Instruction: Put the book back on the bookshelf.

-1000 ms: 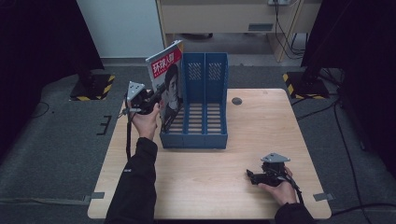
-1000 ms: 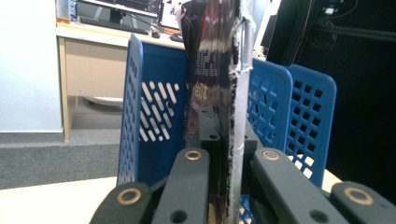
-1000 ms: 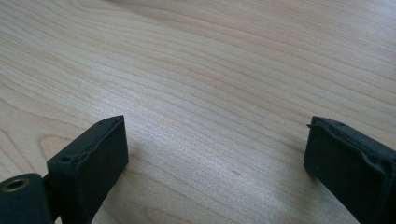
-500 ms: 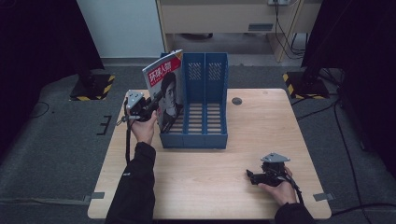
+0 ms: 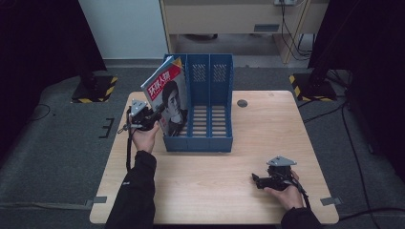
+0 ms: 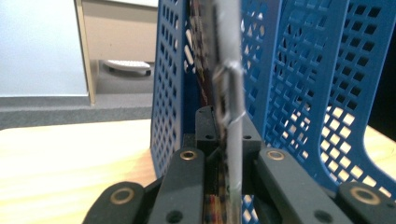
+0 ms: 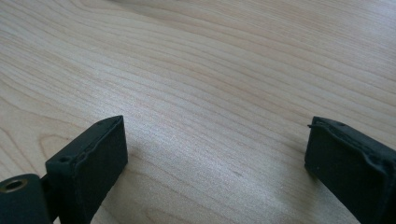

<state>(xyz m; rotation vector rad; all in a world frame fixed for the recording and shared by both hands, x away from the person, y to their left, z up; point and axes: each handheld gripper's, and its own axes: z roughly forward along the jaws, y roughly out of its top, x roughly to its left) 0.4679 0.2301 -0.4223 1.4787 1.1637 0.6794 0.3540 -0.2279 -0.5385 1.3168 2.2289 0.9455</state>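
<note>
One magazine [image 5: 167, 98] is clamped by the left gripper [image 5: 152, 116] at the blue file rack [image 5: 210, 138]; the right gripper [image 5: 260, 181] is held wide open, empty, above the table [image 5: 215, 186].

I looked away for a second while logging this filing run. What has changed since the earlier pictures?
The left claw, still shut on the magazine, has carried it right and lower, so its bottom end now sits in the leftmost slot of the blue file rack, still tilted left. Nothing was let go. The right claw stayed open, resting on the table; the rack has not shifted.
</note>
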